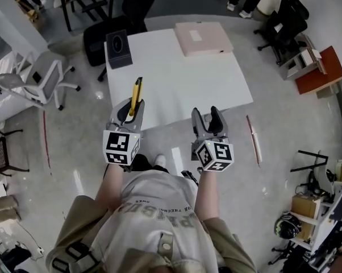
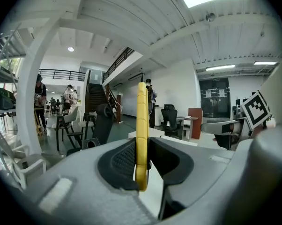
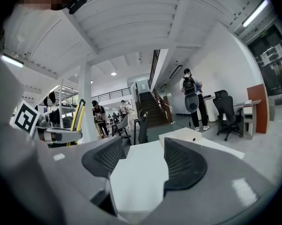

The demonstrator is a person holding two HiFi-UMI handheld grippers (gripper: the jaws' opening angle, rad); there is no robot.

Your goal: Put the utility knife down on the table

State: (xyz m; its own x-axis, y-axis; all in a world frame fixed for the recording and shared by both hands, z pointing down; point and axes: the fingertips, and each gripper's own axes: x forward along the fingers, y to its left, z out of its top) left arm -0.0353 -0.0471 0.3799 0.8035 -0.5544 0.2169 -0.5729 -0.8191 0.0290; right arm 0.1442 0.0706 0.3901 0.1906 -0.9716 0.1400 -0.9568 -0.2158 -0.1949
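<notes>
one utility knife point(image 1: 136, 94) clamped in left tool point(image 1: 130, 109), right tool point(image 1: 206, 116) jaws apart

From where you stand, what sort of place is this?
Probably an open-plan office or workshop, indoors: a white table in the middle of the room, a wheeled office chair nearby, and a staircase climbing to a railed upper level.

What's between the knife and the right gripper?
Nothing. The head view shows only bare white table between the knife, clamped in the left gripper, and the open right gripper.
</notes>
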